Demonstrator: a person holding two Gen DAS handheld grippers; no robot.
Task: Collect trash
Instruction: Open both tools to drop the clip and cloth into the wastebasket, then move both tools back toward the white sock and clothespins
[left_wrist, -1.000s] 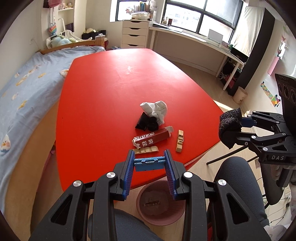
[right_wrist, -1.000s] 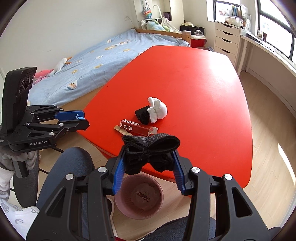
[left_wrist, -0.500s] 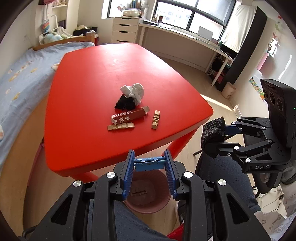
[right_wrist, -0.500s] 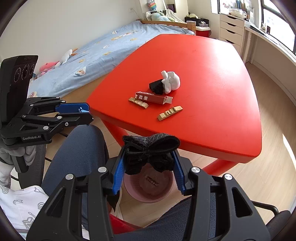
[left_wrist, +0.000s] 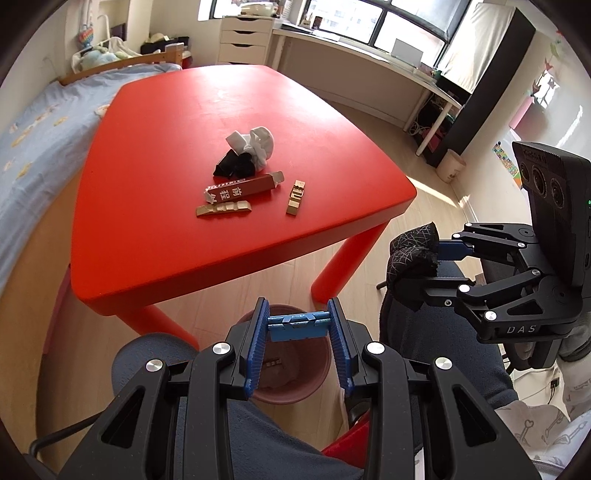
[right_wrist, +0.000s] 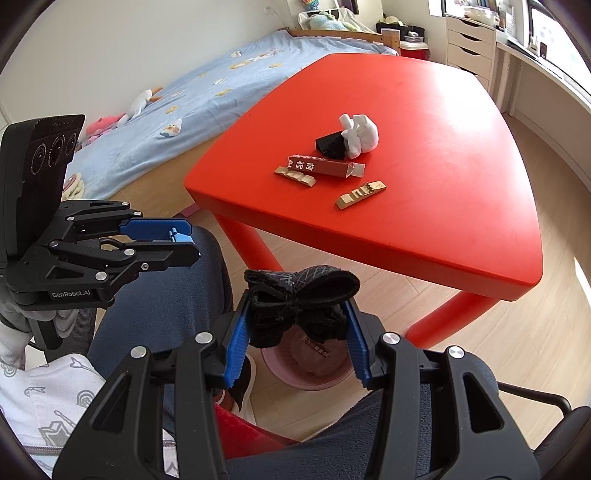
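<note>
My left gripper is shut on a small blue plastic piece, directly above a pink bin on the floor. My right gripper is shut on a crumpled black cloth with a grey line pattern, also over the bin. On the red table lie a white tissue wad, a black scrap, a dark red box and two gold wrappers. Each gripper shows in the other's view, the left gripper and the right gripper.
The bin stands between a person's knees in blue trousers, just in front of the table's red legs. A bed with a blue cover runs along the table's left. A white desk and drawers line the far wall.
Both grippers have drawn back from the table and sunk lower. They now hang over the bin, with the table's front edge and legs in view. Both grips are unchanged.
</note>
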